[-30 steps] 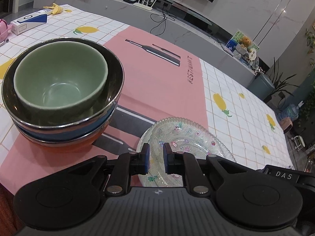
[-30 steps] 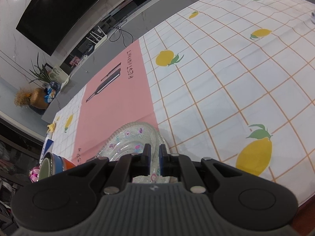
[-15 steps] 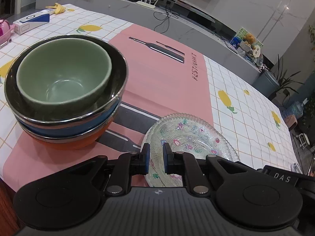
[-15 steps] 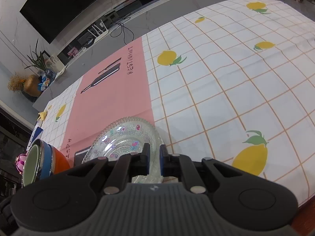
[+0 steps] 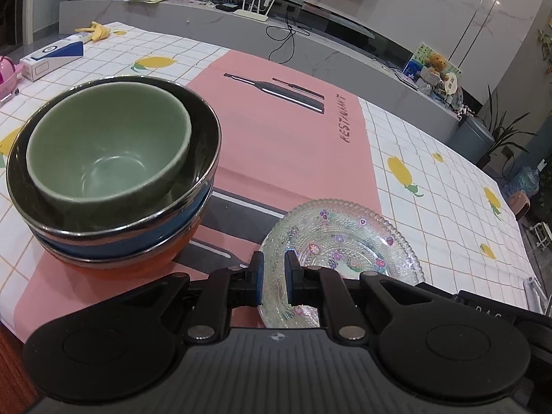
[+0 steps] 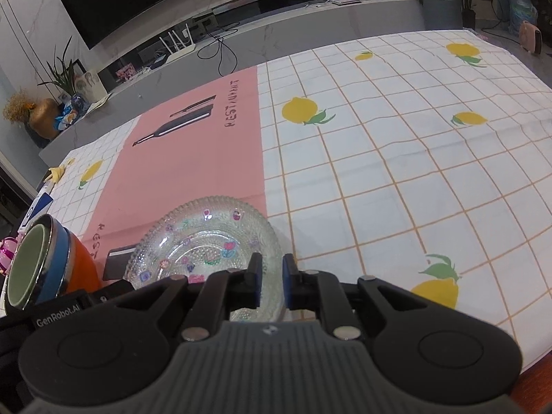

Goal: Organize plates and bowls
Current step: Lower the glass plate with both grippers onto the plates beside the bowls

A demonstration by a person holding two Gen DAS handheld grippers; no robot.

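The glass plate (image 5: pixel 339 245) lies on the pink mat (image 5: pixel 286 158) near the table's front edge, just right of the bowl stack (image 5: pixel 114 179) and apart from it.

The left view looks into the stack: a green bowl (image 5: pixel 107 151) sits inside a dark bowl with a silver rim (image 5: pixel 203 158), which nests in a blue bowl (image 5: pixel 186 217) and an orange one (image 5: pixel 172 252). The left gripper (image 5: pixel 274 281) is nearly closed, and the plate's near-left rim shows in the narrow gap between its blue pads; whether the pads press on it I cannot tell. Far left on the cloth lie a white-and-blue box (image 5: pixel 51 57) and a banana peel (image 5: pixel 95 31).

The right view shows the stack (image 6: pixel 41 265) only from the side, at the left edge, and the lemon-print cloth (image 6: pixel 396 158) stretching away to the right. The right gripper (image 6: pixel 270 284) straddles the plate's (image 6: pixel 203 238) near-right rim; its jaws have just been opening a little, a thin gap with the rim between them, and no firm grip is visible. The left gripper's body shows at lower left.
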